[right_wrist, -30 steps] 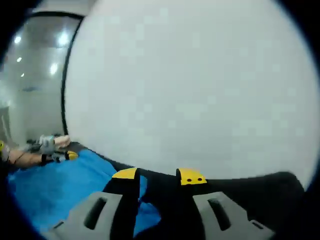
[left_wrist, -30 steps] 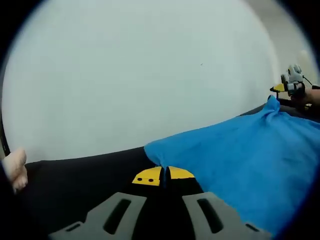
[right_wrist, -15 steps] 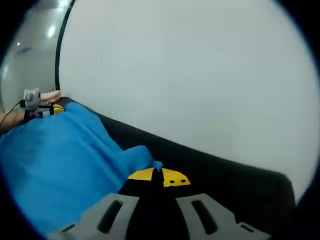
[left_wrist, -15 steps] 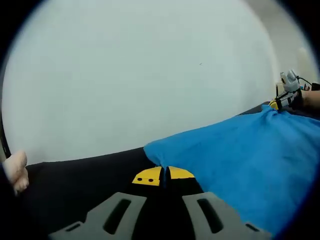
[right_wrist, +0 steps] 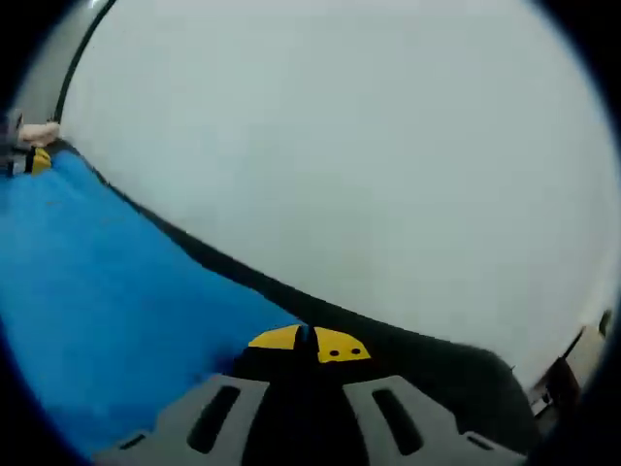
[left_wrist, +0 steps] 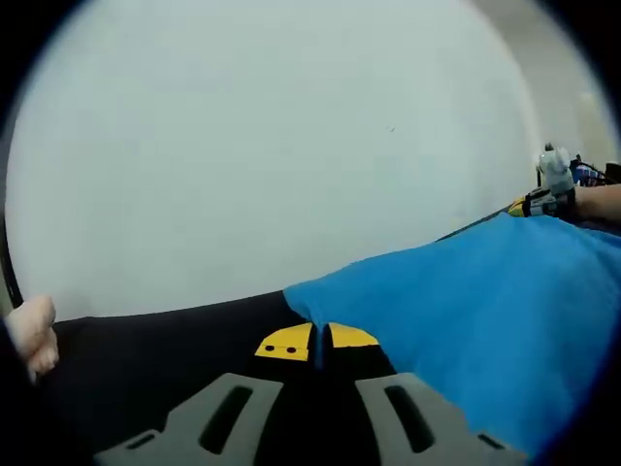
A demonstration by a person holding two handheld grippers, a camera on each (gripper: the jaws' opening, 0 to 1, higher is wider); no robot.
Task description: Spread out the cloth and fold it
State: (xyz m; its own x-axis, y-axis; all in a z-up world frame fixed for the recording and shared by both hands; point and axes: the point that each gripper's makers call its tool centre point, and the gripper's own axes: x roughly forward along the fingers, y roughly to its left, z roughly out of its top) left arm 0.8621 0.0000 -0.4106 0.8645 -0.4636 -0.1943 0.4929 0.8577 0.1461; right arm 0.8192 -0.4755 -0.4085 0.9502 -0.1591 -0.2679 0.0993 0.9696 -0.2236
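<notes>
A black table top is lying across the lower part of the left gripper view, and a plain white wall is rising straight behind its far edge. At the left end of that table top, bare fingers of a person are showing, too blurred to say whether they are touching it. In the right gripper view the same black table top is slanting down toward the right, with the white wall standing behind it. Past the right end of the table top, a small pale item is sitting, too dim to identify.
</notes>
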